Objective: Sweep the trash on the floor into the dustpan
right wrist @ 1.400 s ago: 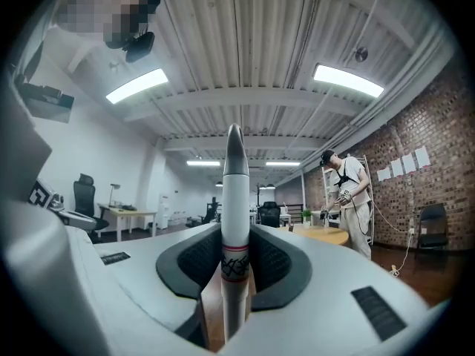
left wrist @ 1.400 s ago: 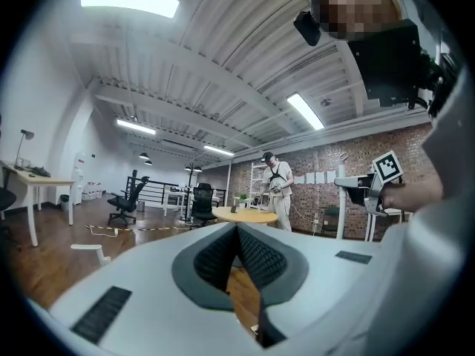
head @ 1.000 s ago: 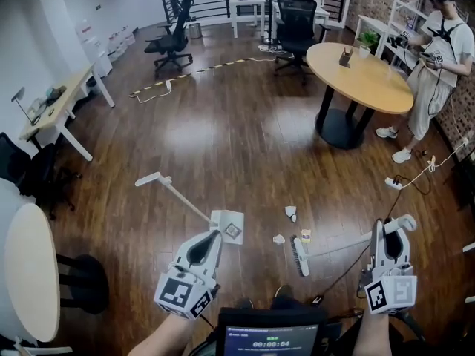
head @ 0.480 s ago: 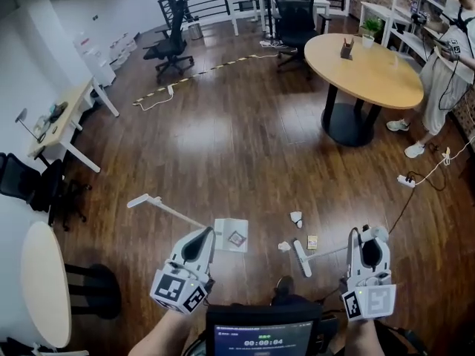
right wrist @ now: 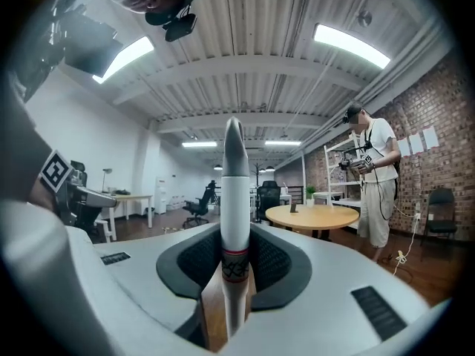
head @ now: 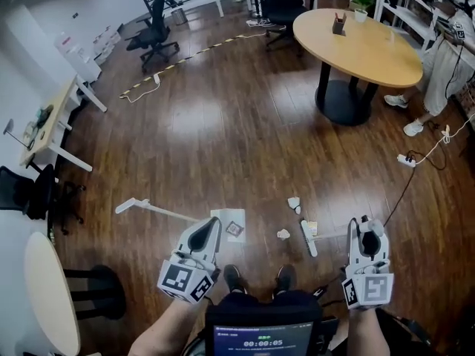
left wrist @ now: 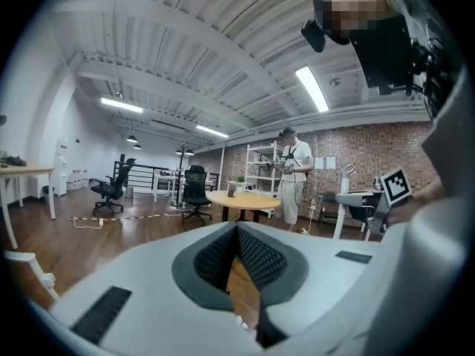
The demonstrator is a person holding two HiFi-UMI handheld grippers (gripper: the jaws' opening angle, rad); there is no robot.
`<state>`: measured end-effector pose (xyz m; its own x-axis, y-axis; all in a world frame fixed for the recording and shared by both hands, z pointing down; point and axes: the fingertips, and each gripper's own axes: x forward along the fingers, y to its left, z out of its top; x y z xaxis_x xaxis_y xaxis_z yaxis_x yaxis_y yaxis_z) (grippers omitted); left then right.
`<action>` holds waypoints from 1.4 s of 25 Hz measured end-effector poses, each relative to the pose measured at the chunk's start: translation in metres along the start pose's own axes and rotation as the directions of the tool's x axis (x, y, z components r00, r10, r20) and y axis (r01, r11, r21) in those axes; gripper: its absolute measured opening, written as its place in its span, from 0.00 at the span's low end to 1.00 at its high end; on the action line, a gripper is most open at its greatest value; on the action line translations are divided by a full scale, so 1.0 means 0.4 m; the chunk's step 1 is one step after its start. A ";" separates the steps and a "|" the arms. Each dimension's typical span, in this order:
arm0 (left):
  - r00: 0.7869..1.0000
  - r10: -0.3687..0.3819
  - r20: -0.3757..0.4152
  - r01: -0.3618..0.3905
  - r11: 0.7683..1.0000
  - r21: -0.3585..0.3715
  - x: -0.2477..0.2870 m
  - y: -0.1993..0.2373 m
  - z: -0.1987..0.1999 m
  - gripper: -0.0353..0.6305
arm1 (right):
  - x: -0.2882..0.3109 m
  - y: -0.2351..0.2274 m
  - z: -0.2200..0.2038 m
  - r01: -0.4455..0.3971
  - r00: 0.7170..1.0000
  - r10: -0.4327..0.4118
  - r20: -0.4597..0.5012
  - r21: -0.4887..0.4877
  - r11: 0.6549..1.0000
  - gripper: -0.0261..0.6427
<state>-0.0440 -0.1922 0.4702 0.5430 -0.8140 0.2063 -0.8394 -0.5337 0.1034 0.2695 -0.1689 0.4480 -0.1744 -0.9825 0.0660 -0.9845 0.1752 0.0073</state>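
Note:
A white dustpan [head: 228,225] lies on the wood floor, its long handle [head: 152,210] stretching out to the left. My left gripper [head: 210,227] hovers just by the pan's near edge, shut with nothing in it; in the left gripper view its pads [left wrist: 256,256] meet at the tips. My right gripper [head: 366,225] is shut on the white broom handle [right wrist: 236,191]. The broom head [head: 307,238] rests on the floor to its left. Two crumpled paper bits [head: 294,202] [head: 283,234] and a small card [head: 310,228] lie beside the broom head.
A round wooden table [head: 356,47] stands at the back right with a person [head: 449,58] beyond it. A power strip with its cable [head: 407,160] lies at the right. Office chairs [head: 152,39], a desk [head: 52,117] and another round table [head: 48,295] line the left. My shoes [head: 234,277] show below.
The head view has tipped down and moved forward, so my shoes now show. Both grippers keep roughly the same places beside the dustpan and on the broom.

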 end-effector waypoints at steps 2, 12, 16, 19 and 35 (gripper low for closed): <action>1.000 -0.013 -0.014 0.013 1.000 0.000 0.030 0.033 -0.034 0.06 | 0.027 0.007 -0.045 0.019 1.000 -0.019 -0.020 -0.013 1.000 0.22; 0.983 -0.069 -0.170 0.066 0.998 -0.019 0.164 0.164 -0.267 0.06 | 0.152 -0.003 -0.341 0.205 0.967 -0.207 -0.152 -0.029 0.978 0.21; 0.969 -0.087 -0.230 0.088 0.996 -0.008 0.200 0.178 -0.359 0.06 | 0.169 0.000 -0.417 0.241 0.952 -0.243 -0.187 -0.033 0.970 0.21; 0.961 -0.089 -0.262 0.086 0.996 -0.025 0.223 0.192 -0.417 0.06 | 0.188 0.002 -0.457 0.249 0.944 -0.253 -0.213 -0.045 0.967 0.21; 0.958 -0.139 -0.249 0.132 0.990 -0.047 0.091 0.345 -0.371 0.06 | 0.299 0.315 -0.501 0.219 0.896 -0.209 -0.393 -0.019 0.975 0.21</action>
<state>-0.1441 -0.2614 0.6363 0.6308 -0.6486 0.4260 -0.7609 -0.6248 0.1754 0.1284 -0.2517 0.6568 0.0570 -0.8915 0.4493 -0.9982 -0.0434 0.0406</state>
